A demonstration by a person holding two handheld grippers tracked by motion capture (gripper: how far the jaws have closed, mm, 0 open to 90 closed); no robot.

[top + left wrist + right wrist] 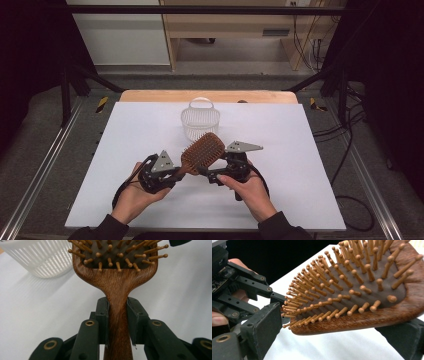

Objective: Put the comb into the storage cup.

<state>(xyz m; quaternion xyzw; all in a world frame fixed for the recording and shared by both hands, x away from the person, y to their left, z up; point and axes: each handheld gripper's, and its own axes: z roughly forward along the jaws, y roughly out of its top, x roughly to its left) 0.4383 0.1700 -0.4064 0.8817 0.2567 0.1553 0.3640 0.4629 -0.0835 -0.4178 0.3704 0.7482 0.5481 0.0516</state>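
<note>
Hairbrush [202,151], wooden paddle: rigid, light, smooth-handled. Left gripper [176,173] pinches handle neck; right gripper [337,340] spread around head edge.

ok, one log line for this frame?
left gripper: shut on hairbrush handle | right gripper: open around brush head | basket: behind, apart | table

Even overhead light on white table [125,165]; surroundings dark at side edges. Soft shadow beside basket [37,257]. Near jaws and hairbrush [362,290] far bristles blurred.
</note>
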